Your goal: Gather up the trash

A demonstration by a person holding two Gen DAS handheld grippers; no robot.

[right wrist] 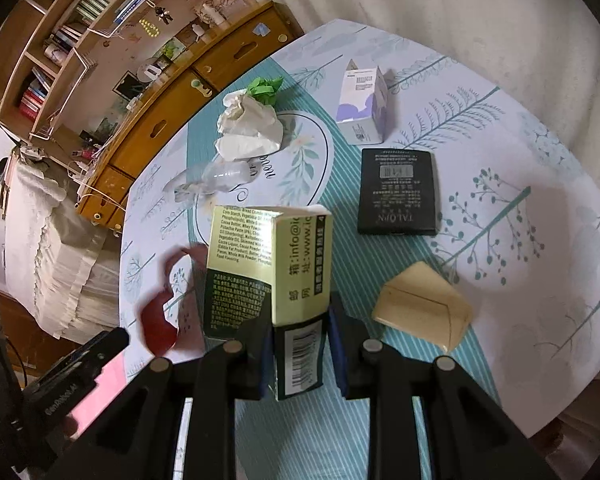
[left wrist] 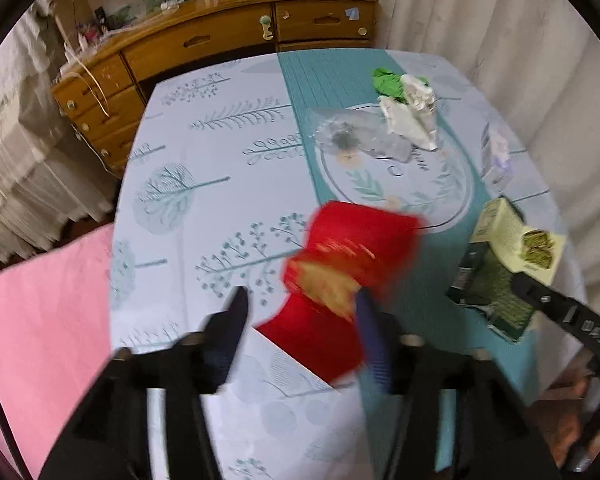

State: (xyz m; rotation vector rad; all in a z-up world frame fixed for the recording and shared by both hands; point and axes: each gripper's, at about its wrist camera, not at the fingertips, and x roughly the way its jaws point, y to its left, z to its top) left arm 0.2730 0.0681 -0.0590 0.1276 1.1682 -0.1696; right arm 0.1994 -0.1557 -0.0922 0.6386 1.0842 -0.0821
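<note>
Wooden dresser (left wrist: pixel 236 40) behind tablecloth (left wrist: pixel 204 152); left jaws released, right jaws grasping green box (right wrist: pixel 268 280).

We see a table (left wrist: pixel 204 152) under a leaf-print cloth, with a wooden dresser (left wrist: pixel 220 44) beyond it. A bookshelf (right wrist: pixel 80 8) stands above, and white curtains (left wrist: pixel 480 20) hang behind.
</note>
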